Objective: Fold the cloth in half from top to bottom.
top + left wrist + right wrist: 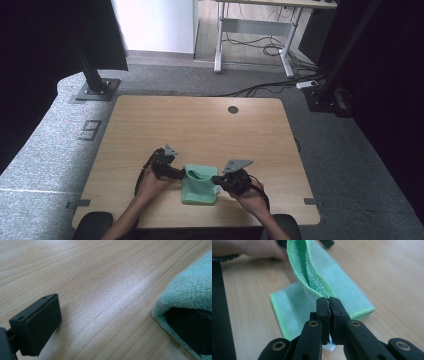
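Mostly bare wooden table (200,125); grey carpet (330,140), desk legs (218,45) behind.

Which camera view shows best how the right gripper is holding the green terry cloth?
The right gripper view: its jaws, shut on the green terry cloth, pinch a raised fold at the right gripper. The high view shows the cloth small between both grippers on the wooden table. The left gripper view shows one cloth edge draped over a jaw.

The cloth (199,186) lies on the table's (200,125) near edge, between both tools.
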Action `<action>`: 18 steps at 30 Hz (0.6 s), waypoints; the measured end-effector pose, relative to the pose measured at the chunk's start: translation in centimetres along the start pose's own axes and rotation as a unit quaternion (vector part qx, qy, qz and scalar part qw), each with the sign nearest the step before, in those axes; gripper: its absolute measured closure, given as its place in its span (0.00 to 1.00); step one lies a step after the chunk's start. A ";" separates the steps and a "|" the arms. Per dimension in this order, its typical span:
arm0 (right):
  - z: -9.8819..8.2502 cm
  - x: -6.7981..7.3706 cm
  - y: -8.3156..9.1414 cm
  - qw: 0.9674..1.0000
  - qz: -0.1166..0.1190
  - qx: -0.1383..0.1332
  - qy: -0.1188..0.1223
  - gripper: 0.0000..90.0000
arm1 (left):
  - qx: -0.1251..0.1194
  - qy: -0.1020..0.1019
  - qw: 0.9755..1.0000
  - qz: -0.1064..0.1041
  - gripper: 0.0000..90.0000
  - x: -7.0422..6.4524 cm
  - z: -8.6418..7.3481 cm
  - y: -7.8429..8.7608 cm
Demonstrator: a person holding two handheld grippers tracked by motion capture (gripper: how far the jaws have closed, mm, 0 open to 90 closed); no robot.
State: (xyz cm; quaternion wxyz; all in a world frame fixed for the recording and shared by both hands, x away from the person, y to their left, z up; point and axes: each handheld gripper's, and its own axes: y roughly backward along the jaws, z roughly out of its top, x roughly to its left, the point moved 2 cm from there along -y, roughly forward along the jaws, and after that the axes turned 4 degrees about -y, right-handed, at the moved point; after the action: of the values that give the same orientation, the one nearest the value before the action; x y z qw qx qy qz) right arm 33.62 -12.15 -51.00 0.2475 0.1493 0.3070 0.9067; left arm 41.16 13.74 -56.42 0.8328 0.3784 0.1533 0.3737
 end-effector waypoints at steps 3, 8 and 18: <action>-0.7 0.1 -0.6 1.000 0.005 0.014 -0.005 0.95 | 0.000 -0.004 1.000 -0.004 0.01 0.1 0.0 0.0; -1.2 0.4 -1.2 1.000 0.003 0.026 -0.003 0.95 | 0.014 -0.016 1.000 -0.015 0.02 0.1 0.3 0.3; -1.4 0.4 -1.2 1.000 -0.005 0.027 -0.006 0.95 | 0.026 -0.020 0.999 -0.022 0.03 -0.4 -0.2 1.3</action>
State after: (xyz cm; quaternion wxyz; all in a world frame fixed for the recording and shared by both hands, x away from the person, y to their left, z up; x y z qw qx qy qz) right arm 33.11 -11.78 -52.75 0.2502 0.1599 0.3302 0.8960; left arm 40.13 14.12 -55.65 0.8338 0.4035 0.1547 0.3436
